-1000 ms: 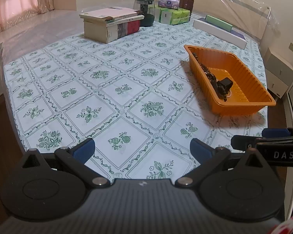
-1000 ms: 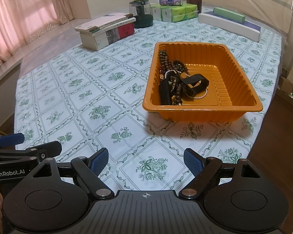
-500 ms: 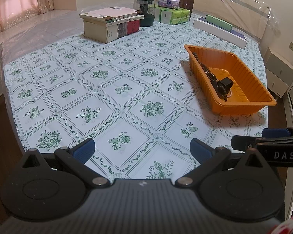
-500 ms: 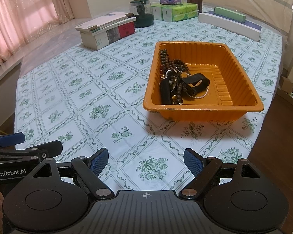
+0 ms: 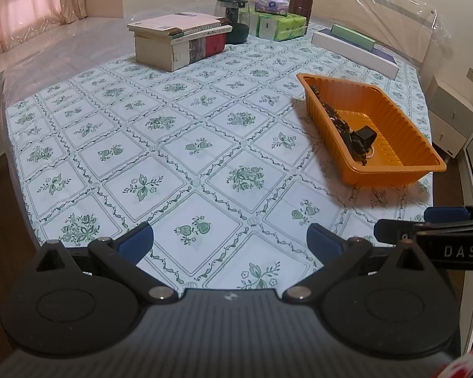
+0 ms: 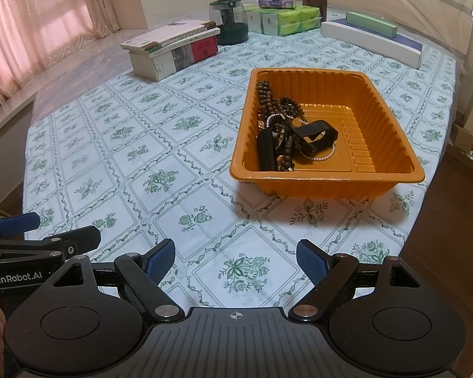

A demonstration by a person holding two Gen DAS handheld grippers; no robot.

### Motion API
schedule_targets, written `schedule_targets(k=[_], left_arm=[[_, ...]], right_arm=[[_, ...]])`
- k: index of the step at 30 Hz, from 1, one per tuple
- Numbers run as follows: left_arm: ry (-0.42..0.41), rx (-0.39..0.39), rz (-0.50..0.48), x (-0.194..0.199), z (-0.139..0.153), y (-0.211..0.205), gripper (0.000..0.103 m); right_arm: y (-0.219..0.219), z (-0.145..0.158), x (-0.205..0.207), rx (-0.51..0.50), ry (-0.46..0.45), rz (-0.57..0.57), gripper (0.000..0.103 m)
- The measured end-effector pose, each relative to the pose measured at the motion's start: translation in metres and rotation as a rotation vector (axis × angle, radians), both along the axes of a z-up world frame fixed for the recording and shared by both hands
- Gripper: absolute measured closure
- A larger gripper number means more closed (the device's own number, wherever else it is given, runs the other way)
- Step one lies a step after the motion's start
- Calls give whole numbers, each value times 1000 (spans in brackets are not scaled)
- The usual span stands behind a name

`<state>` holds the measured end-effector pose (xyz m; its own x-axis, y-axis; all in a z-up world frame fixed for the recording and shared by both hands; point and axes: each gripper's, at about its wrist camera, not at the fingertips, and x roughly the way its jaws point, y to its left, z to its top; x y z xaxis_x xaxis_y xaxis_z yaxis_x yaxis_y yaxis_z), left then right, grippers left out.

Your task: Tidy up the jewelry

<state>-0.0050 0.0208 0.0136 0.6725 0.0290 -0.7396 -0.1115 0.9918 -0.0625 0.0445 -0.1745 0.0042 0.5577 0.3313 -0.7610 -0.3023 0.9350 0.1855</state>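
Note:
An orange plastic tray (image 6: 381,107) sits on the flowered tablecloth, right of middle; it also shows in the left wrist view (image 5: 400,126). In its left half lies a heap of jewelry: brown bead strings (image 6: 269,99), a pearl strand (image 6: 323,157) and a black strap (image 6: 315,134). The heap also shows in the left wrist view (image 5: 351,135). My right gripper (image 6: 235,261) is open and empty, low over the table's near edge, short of the tray. My left gripper (image 5: 229,241) is open and empty, beside it to the left.
A stack of books (image 6: 173,47), a dark green jar (image 6: 228,20), green tissue packs (image 6: 283,15) and a long white box (image 6: 372,42) stand along the far side. The table edge drops to wooden floor (image 6: 451,252) on the right.
Both grippers have barely moved; the tray and jewelry lie as before.

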Motion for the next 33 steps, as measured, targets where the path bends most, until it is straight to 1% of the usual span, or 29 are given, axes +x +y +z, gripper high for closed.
schedule_targets(k=[33], left_arm=[[-4,3,-6,4,4,1,0]], right_arm=[[1,5,2,-9,-5,4,19]])
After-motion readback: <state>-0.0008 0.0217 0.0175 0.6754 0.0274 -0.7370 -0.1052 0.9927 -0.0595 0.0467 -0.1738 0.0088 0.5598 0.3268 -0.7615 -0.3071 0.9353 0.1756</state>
